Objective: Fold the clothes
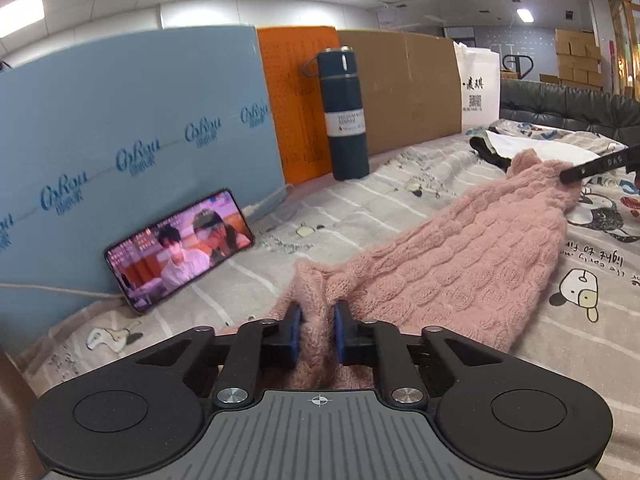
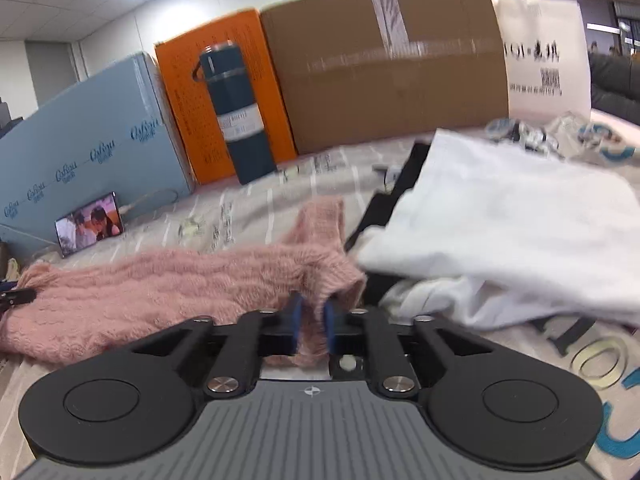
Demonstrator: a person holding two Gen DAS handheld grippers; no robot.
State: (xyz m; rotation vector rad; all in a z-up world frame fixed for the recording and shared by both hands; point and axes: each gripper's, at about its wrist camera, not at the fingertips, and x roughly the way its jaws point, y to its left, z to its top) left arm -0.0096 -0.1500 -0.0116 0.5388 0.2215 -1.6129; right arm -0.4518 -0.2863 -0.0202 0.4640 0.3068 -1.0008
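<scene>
Gripping opposite ends of the pink sweater (image 1: 472, 248), the left gripper (image 1: 316, 326) and right gripper (image 2: 312, 320) were each clamped on knit, apparently stretching it flat over the bedsheet (image 1: 400, 196) for folding.

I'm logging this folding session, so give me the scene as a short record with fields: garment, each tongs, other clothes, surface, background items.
garment: pink knit sweater, stretched out on the bed
left tongs: shut on one end of the sweater
right tongs: shut on the other end
other clothes: white garment over a black garment
surface: cartoon-print bedsheet
background: navy flask, phone playing video, cardboard box
</scene>
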